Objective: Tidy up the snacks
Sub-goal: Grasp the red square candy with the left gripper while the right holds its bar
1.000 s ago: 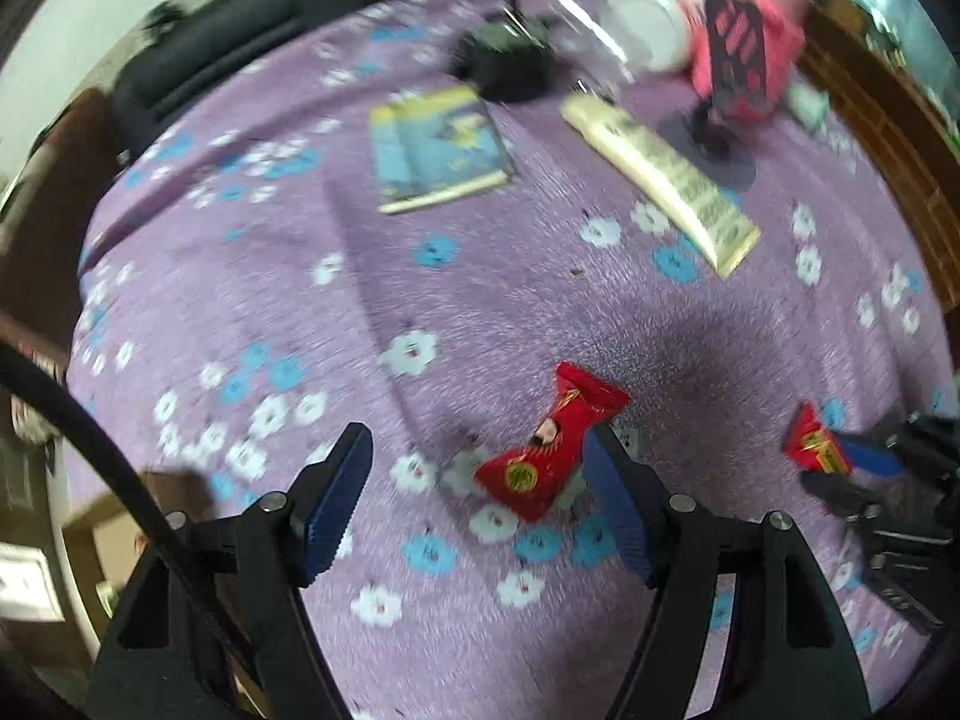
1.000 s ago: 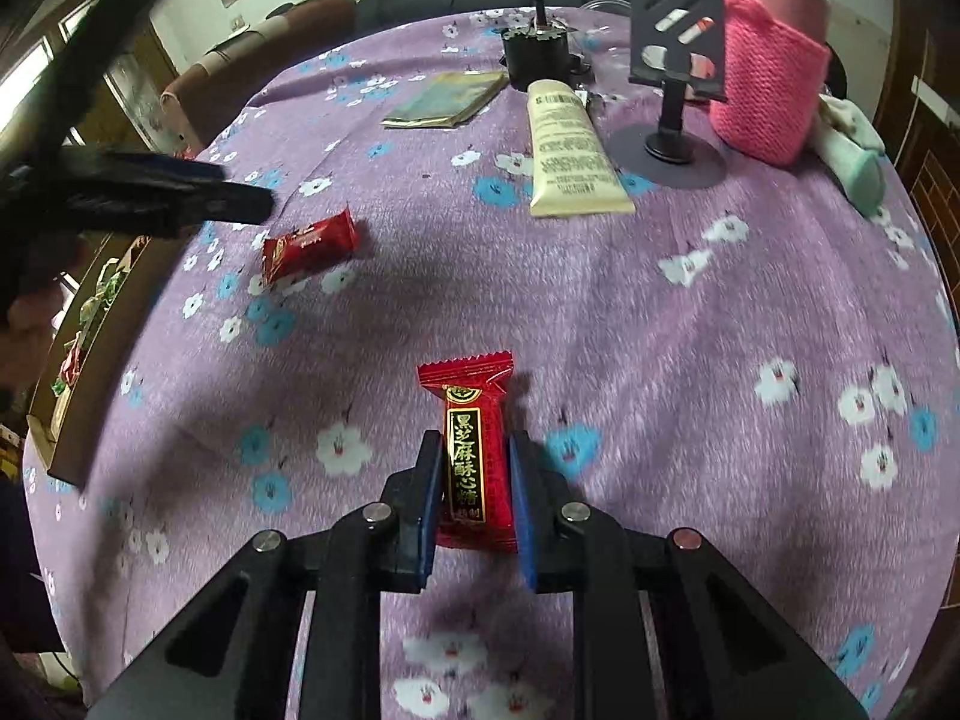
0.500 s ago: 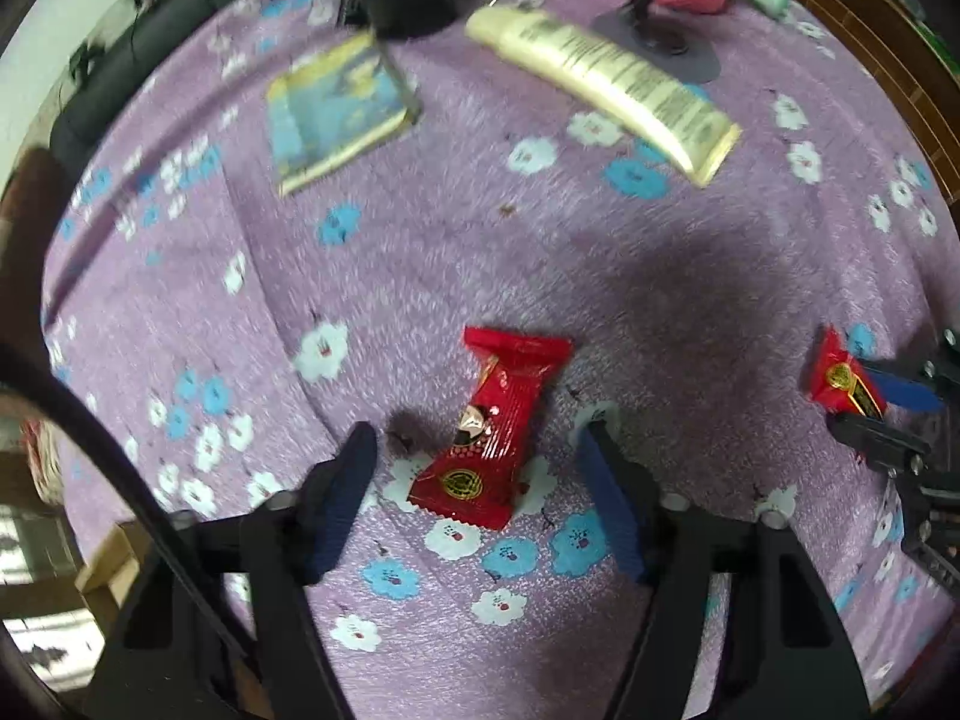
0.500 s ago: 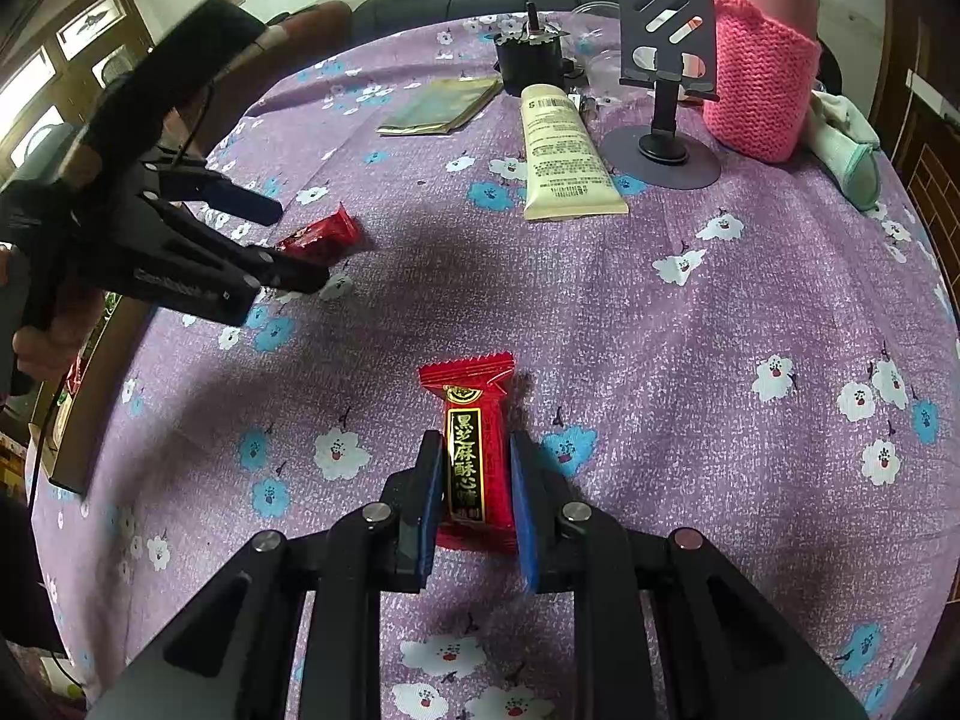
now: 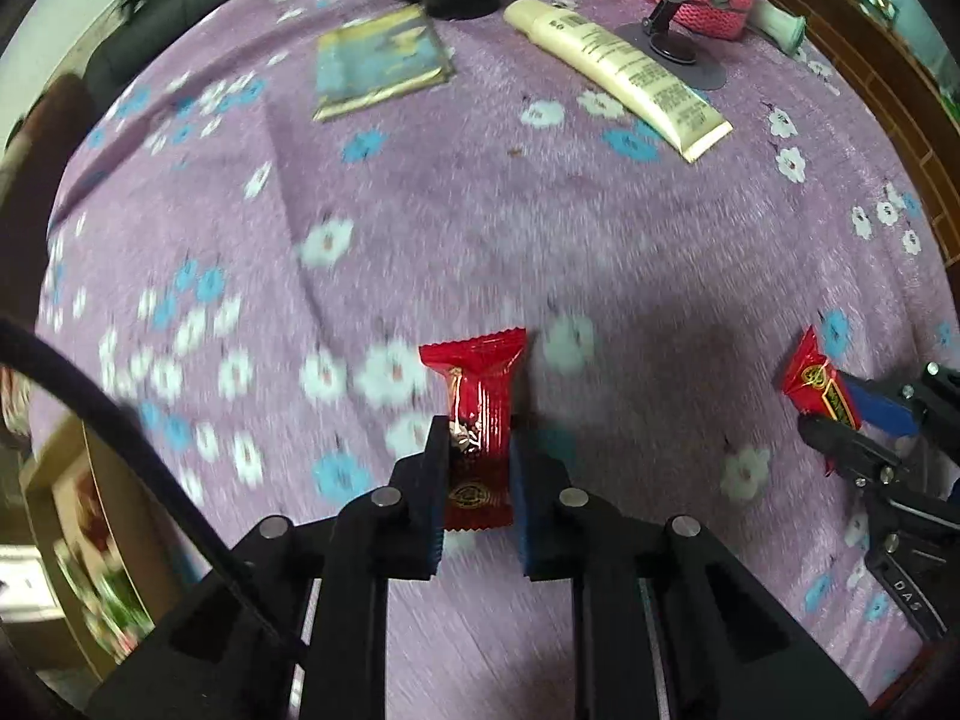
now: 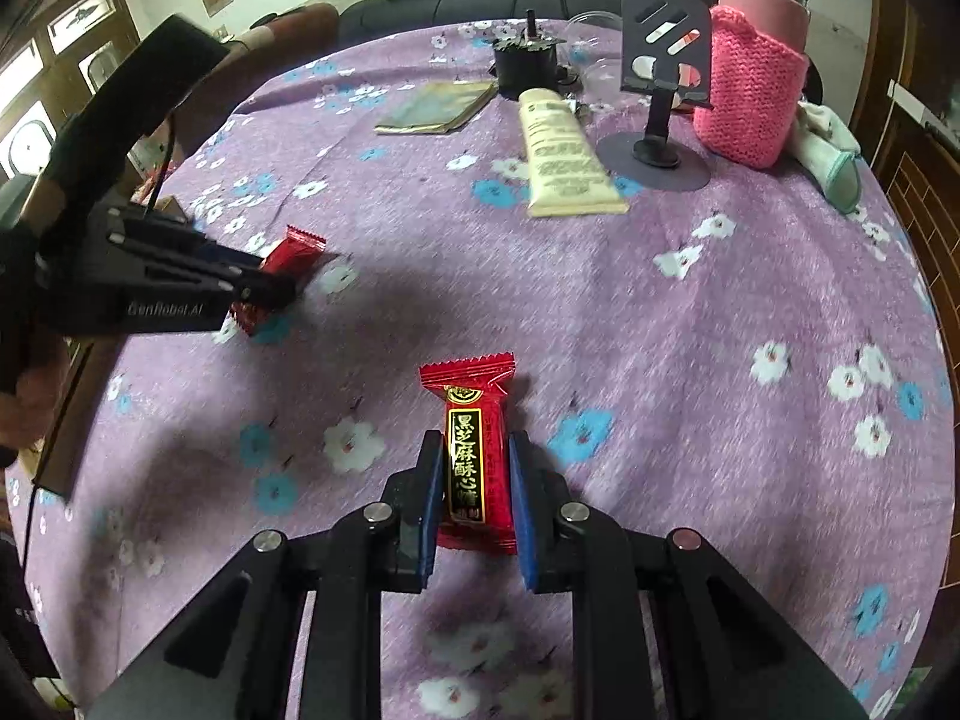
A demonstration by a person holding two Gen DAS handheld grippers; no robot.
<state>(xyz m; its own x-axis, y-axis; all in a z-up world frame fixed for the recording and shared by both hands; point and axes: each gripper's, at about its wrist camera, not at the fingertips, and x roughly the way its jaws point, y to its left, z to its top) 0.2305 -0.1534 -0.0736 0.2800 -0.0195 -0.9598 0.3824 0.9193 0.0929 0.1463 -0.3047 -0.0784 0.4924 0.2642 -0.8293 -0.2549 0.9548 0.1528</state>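
Note:
Two red wrapped candies lie on the purple flowered tablecloth (image 6: 690,312). In the left wrist view my left gripper (image 5: 480,441) is shut on one red candy (image 5: 480,384), its blue pads pressing both long sides. The right wrist view shows that same gripper (image 6: 270,285) low at the left, over that candy (image 6: 297,249). My right gripper (image 6: 477,453) is shut on the other candy (image 6: 474,402), which bears gold lettering. From the left wrist view this right gripper (image 5: 840,414) and its candy (image 5: 810,375) sit at the right edge.
At the table's far side lie a cream tube (image 6: 564,162), a booklet (image 6: 438,108), a black pot (image 6: 525,63), a phone stand (image 6: 660,114) and a pink knitted bottle sleeve (image 6: 753,84). An open box (image 5: 90,540) stands beside the table's left edge.
My left gripper came down over the red candy and its jaws went from wide apart to shut on it. The right gripper stayed still, gripping its candy.

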